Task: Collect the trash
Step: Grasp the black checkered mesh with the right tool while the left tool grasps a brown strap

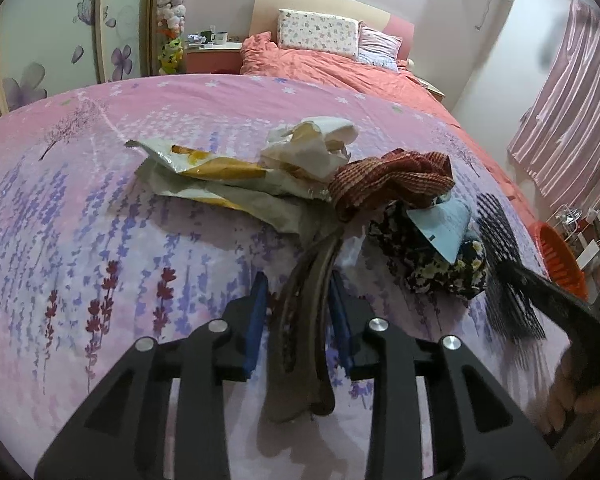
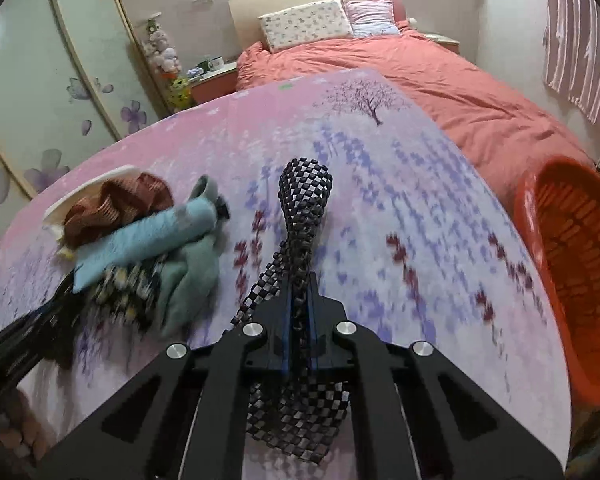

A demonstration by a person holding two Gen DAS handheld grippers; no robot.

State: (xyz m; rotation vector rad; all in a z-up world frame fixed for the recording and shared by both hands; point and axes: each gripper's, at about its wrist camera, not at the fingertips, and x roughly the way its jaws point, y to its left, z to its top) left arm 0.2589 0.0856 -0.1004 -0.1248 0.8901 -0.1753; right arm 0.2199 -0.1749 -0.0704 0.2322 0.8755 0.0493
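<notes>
Right gripper (image 2: 300,300) is pressed together on a black-and-white checkered sock (image 2: 304,216), which stands up ahead of the fingers and hangs below them. Well off to its right sits the orange laundry basket (image 2: 560,248), beside the bed. Left gripper (image 1: 300,300) has its blue pads (image 1: 258,312) on either side of a brownish sock (image 1: 300,344); whether they truly pinch it I cannot tell, since a slight gap shows on each side.

Just ahead of the left gripper lies the heap: a crumpled yellow-and-white snack wrapper (image 1: 204,176), wadded white paper (image 1: 308,144), a rust-red knit cloth (image 1: 392,180), a dark floral garment (image 1: 428,256) and a light blue piece (image 1: 444,224) on top of it.

Risks, as I judge them: the brownish sock runs forward toward the heap, so lifting it may drag the wrapper or the knit cloth along (its far end seems tucked under them). A loose hold could let it slip. The checkered sock could swing and miss the basket rim, given the blur in the right view.

Underfoot is a soft pink lavender-print bedspread (image 1: 100,200), which gives no firm backing. Beyond are a coral duvet (image 2: 420,76), pillows, a flowered wardrobe and pink curtains.
</notes>
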